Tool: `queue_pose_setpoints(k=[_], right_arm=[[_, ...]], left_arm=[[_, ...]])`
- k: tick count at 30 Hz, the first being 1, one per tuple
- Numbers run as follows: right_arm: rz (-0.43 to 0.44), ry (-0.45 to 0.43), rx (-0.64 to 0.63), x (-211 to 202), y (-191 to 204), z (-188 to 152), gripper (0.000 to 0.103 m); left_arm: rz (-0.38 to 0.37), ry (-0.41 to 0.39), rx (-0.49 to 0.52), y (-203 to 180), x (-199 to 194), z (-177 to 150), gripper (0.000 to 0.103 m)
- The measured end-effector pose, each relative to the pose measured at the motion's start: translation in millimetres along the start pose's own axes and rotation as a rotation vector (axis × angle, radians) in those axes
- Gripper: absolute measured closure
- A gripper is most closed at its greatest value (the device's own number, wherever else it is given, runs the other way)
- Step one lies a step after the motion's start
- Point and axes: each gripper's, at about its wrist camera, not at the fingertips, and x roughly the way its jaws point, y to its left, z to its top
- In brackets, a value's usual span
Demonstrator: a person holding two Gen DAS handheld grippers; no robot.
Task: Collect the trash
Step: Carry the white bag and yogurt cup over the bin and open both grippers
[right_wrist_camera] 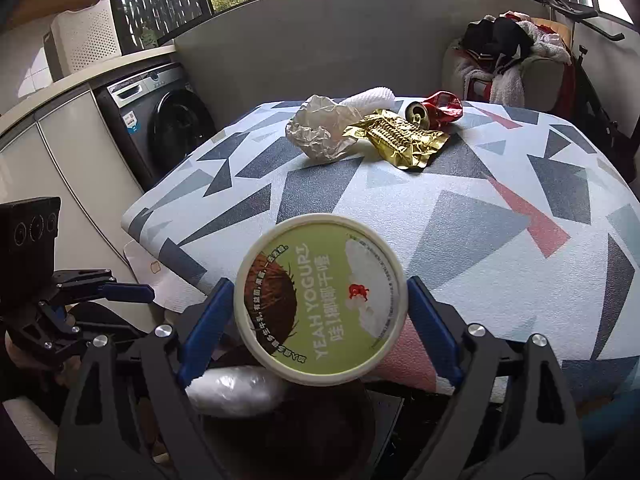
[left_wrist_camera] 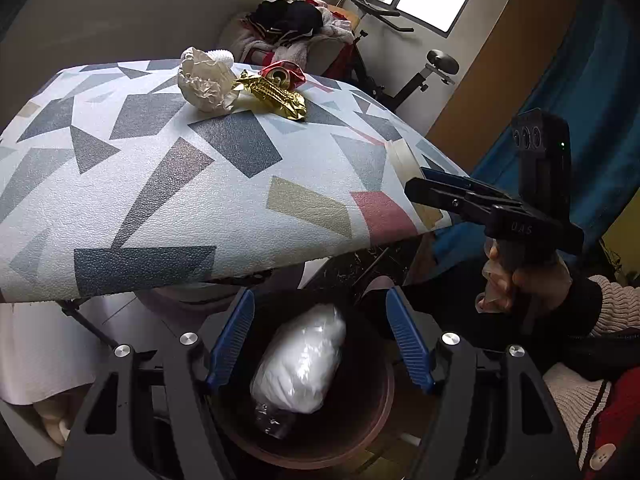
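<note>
My left gripper (left_wrist_camera: 320, 344) is open and empty, hovering over a dark round bin (left_wrist_camera: 372, 420) below the table edge. A clear plastic bottle stuffed with white material (left_wrist_camera: 300, 364) lies in the bin; it also shows in the right wrist view (right_wrist_camera: 232, 390). My right gripper (right_wrist_camera: 316, 320) is shut on a green yogurt cup (right_wrist_camera: 320, 300), held over the bin (right_wrist_camera: 312, 432). On the far side of the table lie crumpled white paper (left_wrist_camera: 206, 84) (right_wrist_camera: 320, 132), a gold wrapper (left_wrist_camera: 276, 96) (right_wrist_camera: 396, 140) and a crushed red can (left_wrist_camera: 282, 74) (right_wrist_camera: 436, 112).
The table (left_wrist_camera: 160, 184) has a geometric patterned cover. A white textured item (right_wrist_camera: 372, 98) lies behind the paper. A washing machine (right_wrist_camera: 164, 116) stands left. A chair piled with clothes (left_wrist_camera: 292, 28) and an exercise bike (left_wrist_camera: 420, 76) stand behind the table.
</note>
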Motion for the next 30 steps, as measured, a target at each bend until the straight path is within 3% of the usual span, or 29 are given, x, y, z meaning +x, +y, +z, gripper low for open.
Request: queue_pose_setpoints(k=[6,14,30], right_arm=[[-0.008,0.044,-0.074,5,10,-13,0.018],[0.005,0.116,-0.147,16,26,-34,0.018],[0.035,0.244,-0.317,48,63,-56,0.018]], left_arm=[[0.076,-0.047,0.011,10,-17,3,0.025],[0.154,-0.06,0.074,14,-27,-14,0.018],[0.183,-0.065,-0.007,32,-19,-20,0.015]])
